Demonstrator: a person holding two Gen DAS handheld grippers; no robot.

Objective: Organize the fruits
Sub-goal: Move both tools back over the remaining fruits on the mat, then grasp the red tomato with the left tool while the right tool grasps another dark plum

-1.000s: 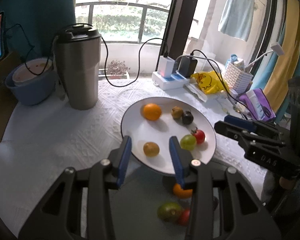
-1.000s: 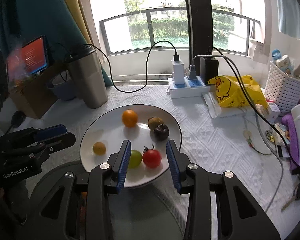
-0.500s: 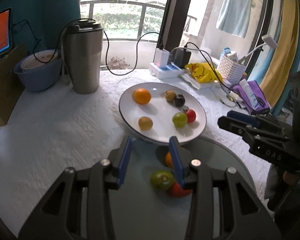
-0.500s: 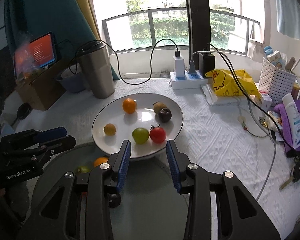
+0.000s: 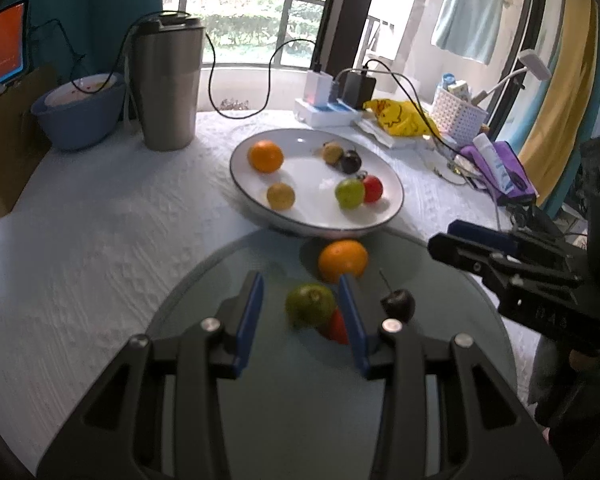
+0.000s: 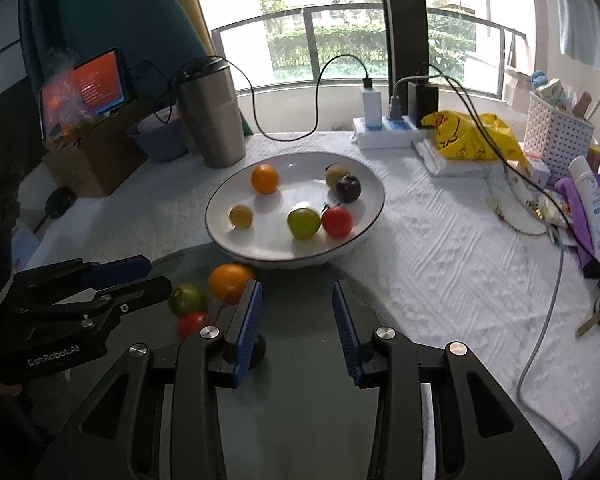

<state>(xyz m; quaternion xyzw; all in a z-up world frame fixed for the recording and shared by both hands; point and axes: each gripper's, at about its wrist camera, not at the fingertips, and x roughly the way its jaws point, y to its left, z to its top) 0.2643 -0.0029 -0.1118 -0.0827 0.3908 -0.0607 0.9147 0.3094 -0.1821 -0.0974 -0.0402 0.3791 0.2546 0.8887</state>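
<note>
Left tongs (image 5: 300,316) spread wide, gripping nothing, bracketing the green fruit (image 5: 310,305) on the dark glass disc (image 5: 300,400) at the near tabletop edge. Right tongs (image 6: 296,326) equally wide, gripping nothing, over bare glass. Best approach: lower squarely, centre the green fruit between the pads, close gently to avoid bruising, mind the red fruit (image 5: 337,326) touching it. Orange (image 5: 343,260) and dark cherry (image 5: 398,305) close by; white plate (image 5: 396,208) just beyond, with open room at its centre.
</note>
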